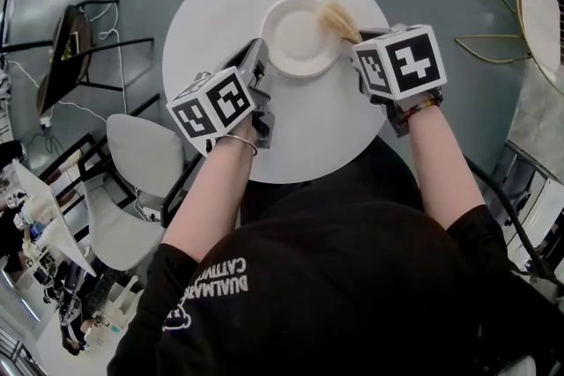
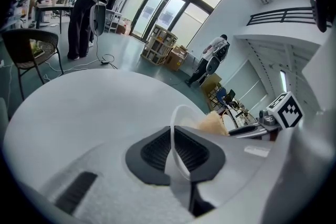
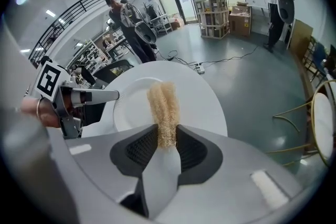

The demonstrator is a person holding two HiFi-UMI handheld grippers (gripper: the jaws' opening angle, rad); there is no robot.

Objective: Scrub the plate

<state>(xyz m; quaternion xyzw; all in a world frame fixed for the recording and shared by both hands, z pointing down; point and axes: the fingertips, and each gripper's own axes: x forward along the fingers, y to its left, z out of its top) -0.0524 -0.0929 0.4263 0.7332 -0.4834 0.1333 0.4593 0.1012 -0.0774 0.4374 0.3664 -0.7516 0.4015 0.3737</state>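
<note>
**Scrub: pin the rim, sweep the pad**

Left gripper: fingers are clamped on the near rim of the plate, which sits mid-worktop. Hold that pinch steady so it can't skid. Right gripper: fingers are closed on the fibre scrubber, with its tip over the plate's right side. Press lightly and sweep across the centre to the far rim.

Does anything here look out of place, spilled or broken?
Nothing stands out. The plate lies whole on the table. The left gripper clamps its rim, and the right gripper holds the scrubber on the opposite edge. No spill shows.
</note>
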